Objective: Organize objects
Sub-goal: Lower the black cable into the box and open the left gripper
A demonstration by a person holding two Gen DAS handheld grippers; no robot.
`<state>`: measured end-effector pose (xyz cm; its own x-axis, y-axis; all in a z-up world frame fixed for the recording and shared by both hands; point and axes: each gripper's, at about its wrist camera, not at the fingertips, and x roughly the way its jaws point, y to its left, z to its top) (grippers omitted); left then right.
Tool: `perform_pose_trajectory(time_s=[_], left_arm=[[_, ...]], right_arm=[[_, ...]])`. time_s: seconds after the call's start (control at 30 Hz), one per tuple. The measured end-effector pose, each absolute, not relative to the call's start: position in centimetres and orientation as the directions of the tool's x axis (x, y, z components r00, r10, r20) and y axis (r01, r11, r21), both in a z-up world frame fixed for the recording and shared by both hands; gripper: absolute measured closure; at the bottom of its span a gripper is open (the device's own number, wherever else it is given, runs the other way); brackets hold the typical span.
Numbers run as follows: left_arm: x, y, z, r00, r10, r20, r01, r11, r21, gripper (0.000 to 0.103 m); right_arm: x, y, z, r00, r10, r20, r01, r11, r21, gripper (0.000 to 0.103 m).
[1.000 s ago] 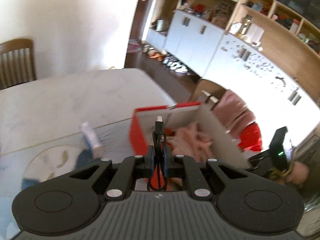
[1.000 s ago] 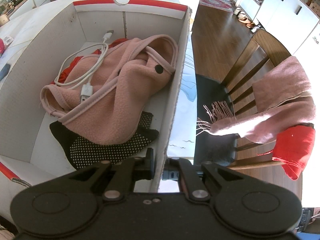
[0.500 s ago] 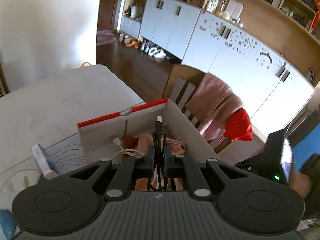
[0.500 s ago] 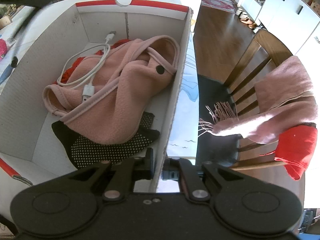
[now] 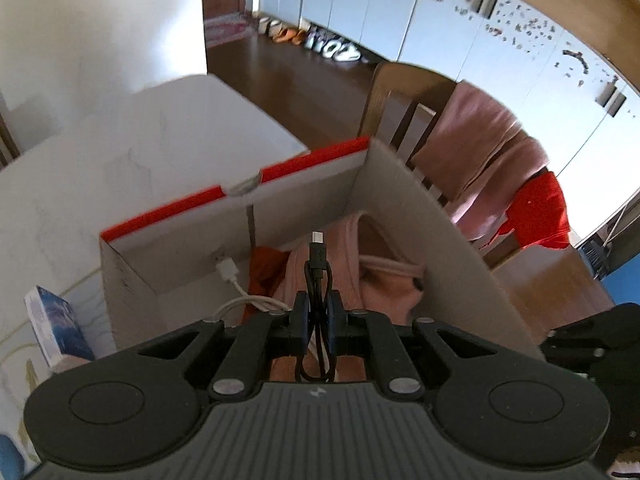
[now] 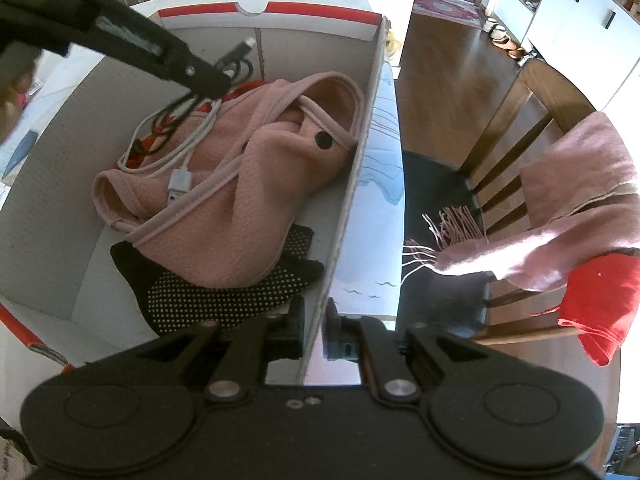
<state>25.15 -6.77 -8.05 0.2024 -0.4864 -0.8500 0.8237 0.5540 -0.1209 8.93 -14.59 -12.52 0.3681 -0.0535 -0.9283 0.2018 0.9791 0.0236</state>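
A white cardboard box with a red rim stands on the table. Inside lie a pink fleece garment, a white USB cable, a black dotted sock and a bit of red cloth. My left gripper is shut on a coiled black cable, whose plug sticks out forward. It hangs above the box's far left part, and the right wrist view shows the left gripper there too. My right gripper is shut on the box's right wall, one finger inside and one outside.
A wooden chair stands right of the box, draped with a pink scarf and a red cloth. A small blue and white carton lies on the table left of the box. White cabinets line the far wall.
My left gripper has carried the black cable rightward and down to above the box's inside, and it now shows in the right wrist view. The right gripper has stayed on the box wall.
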Motion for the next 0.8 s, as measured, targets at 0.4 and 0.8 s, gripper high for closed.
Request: perform_pose_trajectory(time_s=[0.4, 0.8], left_arm=[[25.6, -8.2, -11.0, 0.203, -0.424, -0.883, 0.796, 0.596, -0.103, 0.095], [25.0, -7.4, -10.3, 0.249, -0.411, -0.877, 0.777, 0.625, -0.073, 0.081]], right_arm=[[8.9, -14.9, -12.6, 0.374, -0.038, -0.927, 0.173, 0.985, 0.029, 0.095], [8.8, -14.9, -12.5, 0.379, -0.028, -0.925, 0.159, 0.987, 0.035, 0.094]])
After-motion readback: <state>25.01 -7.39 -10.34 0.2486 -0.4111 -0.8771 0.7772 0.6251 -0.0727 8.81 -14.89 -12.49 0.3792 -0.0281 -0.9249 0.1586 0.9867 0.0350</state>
